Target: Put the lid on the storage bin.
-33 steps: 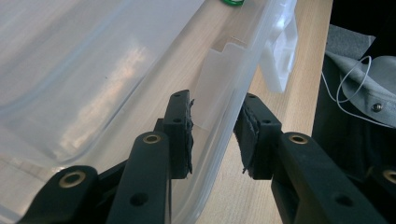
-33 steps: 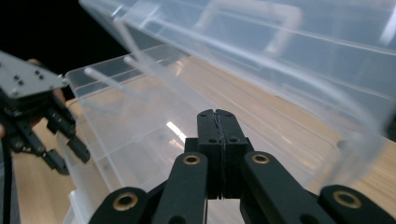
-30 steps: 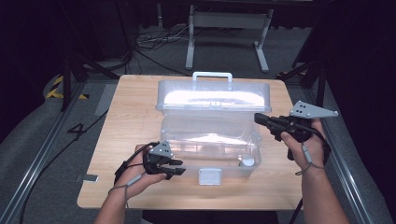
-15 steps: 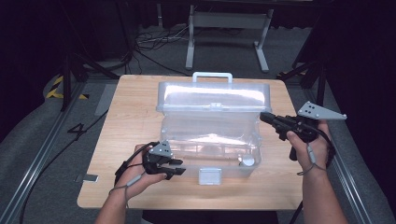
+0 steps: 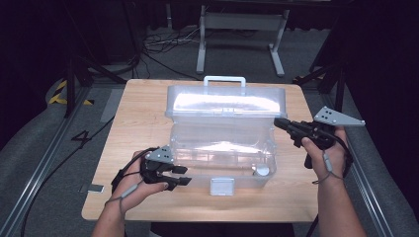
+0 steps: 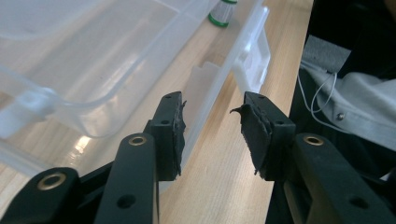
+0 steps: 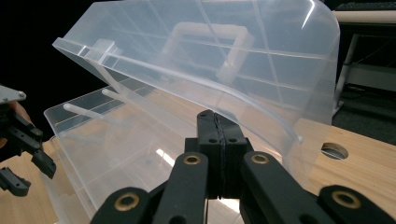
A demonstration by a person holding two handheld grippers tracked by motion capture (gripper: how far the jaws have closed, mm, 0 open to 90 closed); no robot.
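- One clear plastic box (image 5: 222,153) sits mid-counter (image 5: 143,106), see-through all round, with a white latch tab (image 5: 221,186) on its near wall
- Its lid (image 5: 227,101) is half raised, tilted over the tub, with one handle (image 5: 225,80) at the far edge
- One small green-capped bottle (image 5: 261,171) stands inside, in the near right corner
- Left gripper (image 5: 180,176) lies at the box's near left corner, jaws spread wide and holding nothing; in the left gripper view (image 6: 212,133) the box's near wall runs up between the jaws, close by the left one
- Right gripper (image 5: 277,122) sits at the box's right side, its tip just beside the lid's right end; whether it touches I cannot tell
- In the right gripper view (image 7: 217,140) the jaws are pressed flat together, empty, with the lid's lower edge sweeping just above them
- Count: one box, one lid, one bottle, two grippers, two hands
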